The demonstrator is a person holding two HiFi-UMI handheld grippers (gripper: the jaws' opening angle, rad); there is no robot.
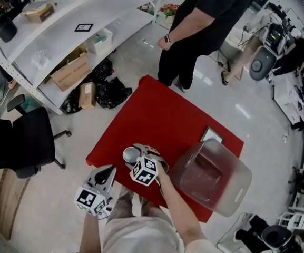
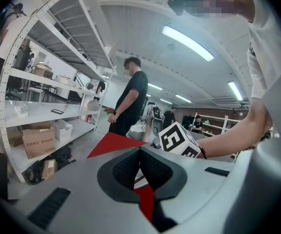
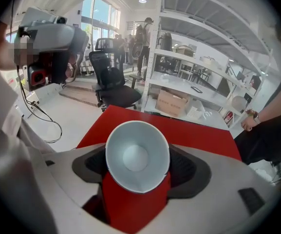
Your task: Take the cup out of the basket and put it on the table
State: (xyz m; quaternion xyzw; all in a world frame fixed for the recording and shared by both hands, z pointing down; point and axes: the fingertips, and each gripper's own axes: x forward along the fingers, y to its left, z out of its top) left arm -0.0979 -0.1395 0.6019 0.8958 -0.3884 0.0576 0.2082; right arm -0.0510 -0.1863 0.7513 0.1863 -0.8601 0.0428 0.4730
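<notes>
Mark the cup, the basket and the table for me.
cup (image 3: pixel 137 156), right gripper view, inside bottom.
basket (image 1: pixel 235 175), head view, side wall.
table (image 1: pixel 157 115), head view, bare red top.

Smooth matt pale cup, translucent glossy plastic basket, matt red-covered table

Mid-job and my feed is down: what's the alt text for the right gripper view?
A white cup, its open mouth facing the camera, is gripped between the right gripper's black pads above the red table. Behind stand white shelves, a black office chair and, at the right edge, a person in black.
</notes>
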